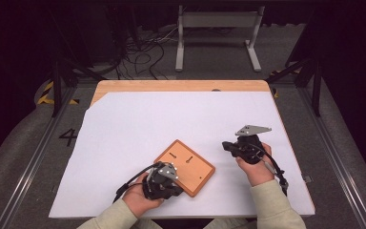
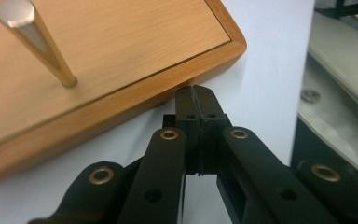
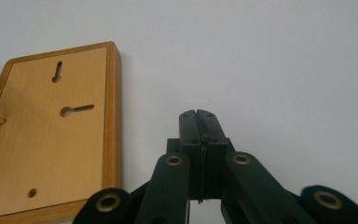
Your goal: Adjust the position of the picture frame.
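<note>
White table (image 1: pixel 138 124) lies open beyond board (image 1: pixel 185 167), left gripper (image 2: pixel 196 93) seemingly touching its edge.

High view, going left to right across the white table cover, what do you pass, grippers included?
Left gripper → wooden board, whose near left corner the gripper overlaps → bare white table cover → right gripper, held clear of the board.

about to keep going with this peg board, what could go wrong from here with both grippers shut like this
1. The shut left gripper sits at the edge of the flat rectangular wooden board; a nudge could slide it across the white table sheet.
2. The slim brass peg stands tilted in the board; a bump might knock it loose.
3. The shut right gripper must open before grasping anything.
</note>
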{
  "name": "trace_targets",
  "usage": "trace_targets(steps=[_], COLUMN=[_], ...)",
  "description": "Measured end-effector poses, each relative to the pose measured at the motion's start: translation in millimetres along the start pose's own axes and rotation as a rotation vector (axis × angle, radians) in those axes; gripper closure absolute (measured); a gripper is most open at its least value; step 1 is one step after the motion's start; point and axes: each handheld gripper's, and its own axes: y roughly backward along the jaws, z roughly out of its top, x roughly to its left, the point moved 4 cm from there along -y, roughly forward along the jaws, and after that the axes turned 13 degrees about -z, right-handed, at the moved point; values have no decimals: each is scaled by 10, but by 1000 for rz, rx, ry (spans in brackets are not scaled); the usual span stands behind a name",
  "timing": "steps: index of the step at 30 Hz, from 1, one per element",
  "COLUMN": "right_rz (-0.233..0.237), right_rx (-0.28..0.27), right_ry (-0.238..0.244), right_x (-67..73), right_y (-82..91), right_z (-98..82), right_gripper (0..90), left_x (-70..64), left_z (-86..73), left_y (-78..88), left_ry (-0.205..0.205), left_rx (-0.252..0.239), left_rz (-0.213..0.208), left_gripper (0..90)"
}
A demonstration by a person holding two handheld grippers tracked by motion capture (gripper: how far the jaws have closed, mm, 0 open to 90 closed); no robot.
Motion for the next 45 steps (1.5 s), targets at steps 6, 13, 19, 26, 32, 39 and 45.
trace_targets(steps=[6, 13, 19, 26, 32, 39, 45], right_rz=[-16, -35, -29, -38, -98, -47, -15], right_rx=[4, 3, 39, 129, 198, 164, 146], right_ry=[-3, -24, -24, 49, 83, 120, 130], right_x=[-54, -136, -120, 108, 119, 278, 346], right_y=[97, 208, 121, -172, -356, -542, -610], right_z=[-87, -163, -223, -273, -264, -110, -55], right_gripper=[900, 900, 900, 900, 900, 900, 900], left_x=[97, 226, 161, 332, 475, 504, 513], left_z=[246, 494, 441, 20, -281, -412, -445], left_y=[-169, -309, -102, 545, 816, 918, 931], left_ry=[23, 46, 6, 93, 191, 222, 232], left_rx=[-57, -104, -136, -246, -300, -310, -316], left_rz=[34, 128, 156, 253, 311, 341, 350], left_gripper=[900, 900, 851, 828, 820, 812, 791])
